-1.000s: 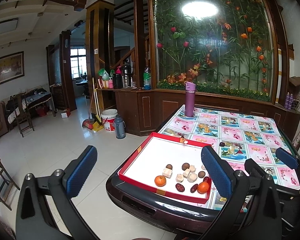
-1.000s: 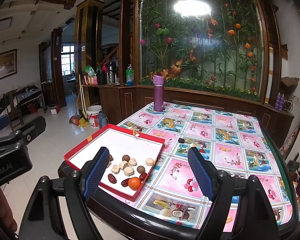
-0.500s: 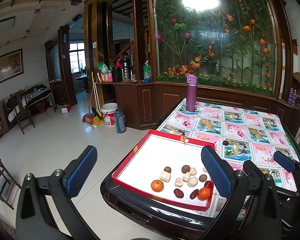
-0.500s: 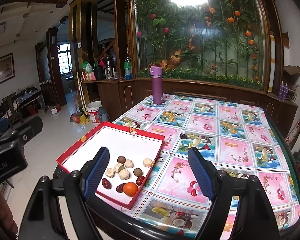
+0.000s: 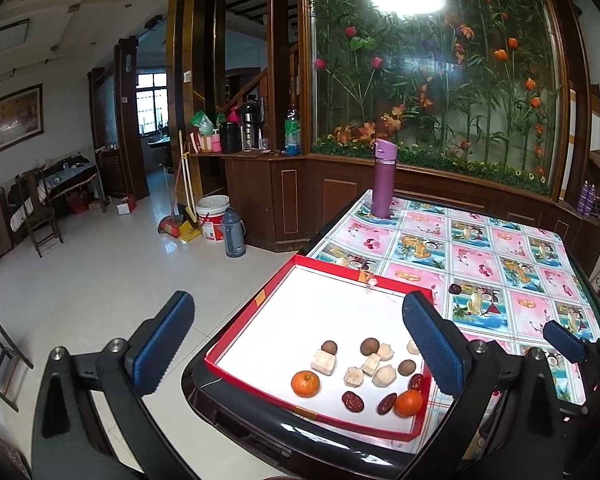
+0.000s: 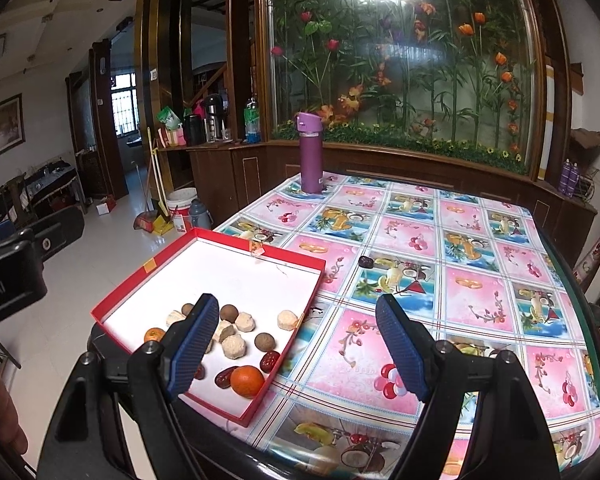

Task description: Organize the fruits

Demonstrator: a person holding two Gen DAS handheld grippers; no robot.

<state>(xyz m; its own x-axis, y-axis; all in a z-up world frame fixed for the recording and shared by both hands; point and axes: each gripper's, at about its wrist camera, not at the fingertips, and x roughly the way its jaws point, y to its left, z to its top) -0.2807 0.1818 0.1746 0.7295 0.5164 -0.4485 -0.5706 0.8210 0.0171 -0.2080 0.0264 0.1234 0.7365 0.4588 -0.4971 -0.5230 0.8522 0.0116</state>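
Both grippers gape above red box holding oranges, dates, nuts.

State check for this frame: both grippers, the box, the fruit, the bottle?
Left gripper: open, empty, above the table edge.
Right gripper: open, empty.
Red box: lidless, flat on the table.
Two oranges: loose in the box.
Dark fruit: alone on the table, outside the box.
Purple bottle: upright, capped.

Both cameras closer to red box; right gripper lower, nearer fruits; nothing on table moved.
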